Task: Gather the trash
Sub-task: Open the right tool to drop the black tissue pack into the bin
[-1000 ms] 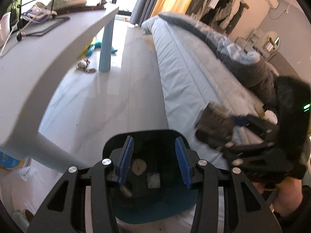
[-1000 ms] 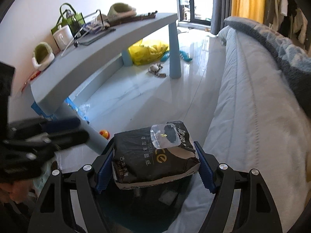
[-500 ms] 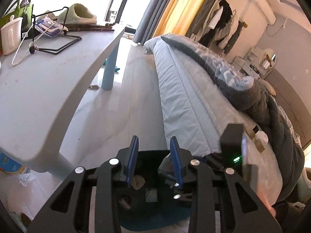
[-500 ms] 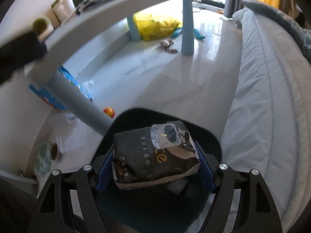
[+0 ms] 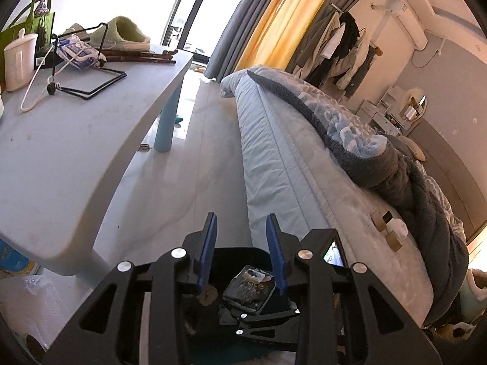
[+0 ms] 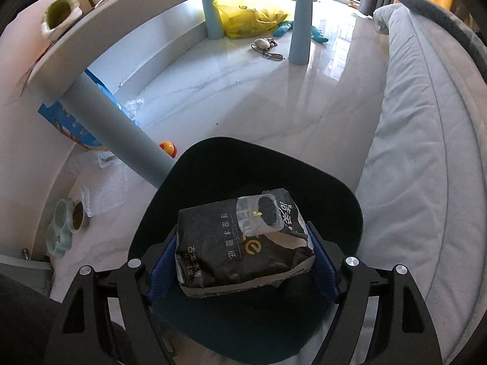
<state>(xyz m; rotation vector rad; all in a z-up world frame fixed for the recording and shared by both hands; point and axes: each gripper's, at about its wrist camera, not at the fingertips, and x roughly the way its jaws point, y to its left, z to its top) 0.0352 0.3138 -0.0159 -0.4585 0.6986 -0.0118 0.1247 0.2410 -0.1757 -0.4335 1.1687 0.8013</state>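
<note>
R gripper (image 6: 242, 266): jaws opening, the black tissue pack (image 6: 243, 243) is between the blue pads, over the mouth of the dark bin (image 6: 334, 188); the left pad seems a bit off the pack, the right pad is hidden behind its torn corner, so if they still press I cannot tell for sure; the pack is tilted, its clear flap is up.

L gripper (image 5: 240, 252): jaws narrow, nothing between the pads; it hangs above the bin (image 5: 240, 251), and through the gap one sees the pack (image 5: 248, 289) lower, and a small tan scrap (image 5: 207, 295) in the bin beside it.

Outward: the bin stands on the white floor (image 6: 243, 91), between the bed (image 6: 426, 152) and the grey surface (image 5: 61, 152); one surface leg (image 6: 121, 140) is just beside the bin rim; near the leg are a small ball (image 6: 168, 148), bubble wrap (image 6: 100, 188) and a pet bowl (image 6: 68, 222); further away a yellow bag (image 6: 249, 18) under the surface; on the surface a slipper (image 5: 121, 32), a hanger (image 5: 39, 79), a white jar (image 5: 18, 57); on the bed a blanket (image 5: 380, 152).
</note>
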